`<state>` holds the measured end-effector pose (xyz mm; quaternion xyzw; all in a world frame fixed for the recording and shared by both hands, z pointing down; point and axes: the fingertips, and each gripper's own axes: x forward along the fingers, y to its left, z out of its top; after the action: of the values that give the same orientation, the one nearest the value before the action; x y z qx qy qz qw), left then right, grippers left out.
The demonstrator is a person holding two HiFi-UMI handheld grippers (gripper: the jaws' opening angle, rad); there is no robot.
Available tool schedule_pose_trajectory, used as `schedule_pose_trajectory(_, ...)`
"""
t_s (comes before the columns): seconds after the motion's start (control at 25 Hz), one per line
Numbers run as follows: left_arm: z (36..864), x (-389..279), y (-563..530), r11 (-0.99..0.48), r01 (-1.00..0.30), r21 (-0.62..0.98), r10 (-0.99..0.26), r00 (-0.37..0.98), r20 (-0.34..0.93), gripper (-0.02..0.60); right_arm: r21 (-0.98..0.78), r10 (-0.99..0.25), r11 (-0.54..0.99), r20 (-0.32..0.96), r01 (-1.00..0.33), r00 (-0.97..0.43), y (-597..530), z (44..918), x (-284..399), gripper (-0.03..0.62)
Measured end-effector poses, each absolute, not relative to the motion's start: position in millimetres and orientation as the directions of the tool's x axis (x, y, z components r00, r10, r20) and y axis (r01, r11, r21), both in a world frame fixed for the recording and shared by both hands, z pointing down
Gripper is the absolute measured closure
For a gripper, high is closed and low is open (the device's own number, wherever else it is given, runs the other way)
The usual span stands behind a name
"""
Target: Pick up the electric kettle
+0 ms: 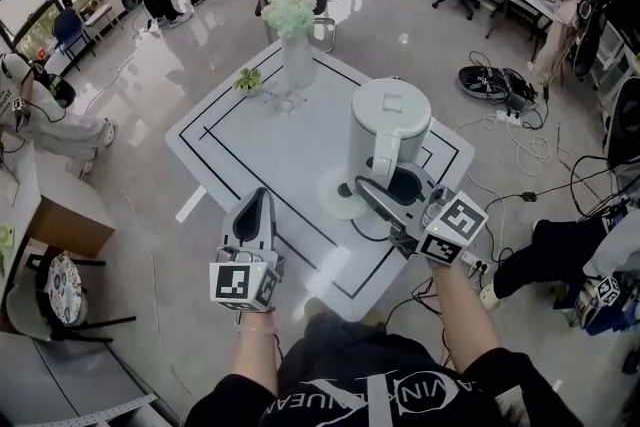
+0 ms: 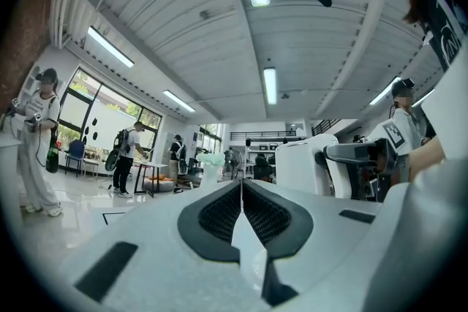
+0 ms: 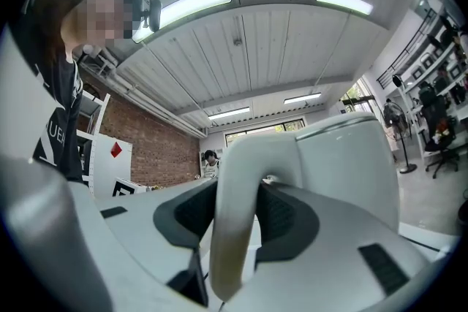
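Kettle handle pinched in right gripper jaws, lower end covered; left gripper jaws together.

White kettle, white black-lined table, pale green flowers

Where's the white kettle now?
In the head view, the kettle is at the right of the table, its handle clamped in the right gripper; the flower vase stands farther left.

Left tool points level, jaws together; right tool jaws clamp.
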<state>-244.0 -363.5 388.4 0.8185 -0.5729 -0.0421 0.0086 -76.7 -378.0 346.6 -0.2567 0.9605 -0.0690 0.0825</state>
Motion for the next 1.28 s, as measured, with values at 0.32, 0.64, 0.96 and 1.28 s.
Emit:
schedule_pose_trajectory(0.32, 383, -247, -366, -0.336, -0.939, 0.076, -0.941, 0.331, -0.072, 0.568, -0.170, -0.548, 0.833, -0.124, -0.526, -0.827, -379, 345, -54, 0.445)
schedule_pose_trajectory(0.64, 377, -246, -366, -0.337, -0.939, 0.070, -0.940, 0.332, -0.081, 0.568, -0.168, -0.590, 0.805, -0.129, -0.569, -0.797, -377, 343, -34, 0.445)
schedule_pose_trajectory(0.96, 383, -245, -367, -0.344, -0.935, 0.081, -0.938, 0.339, -0.070, 0.568, -0.171, -0.629, 0.776, -0.129, -0.608, -0.767, -373, 342, -15, 0.445)
schedule_pose_trajectory(1.28, 383, -242, -365, -0.337, -0.938, 0.081, -0.941, 0.332, -0.065, 0.568, -0.151, -0.657, 0.753, -0.113, -0.641, -0.746, -370, 344, 6, 0.444)
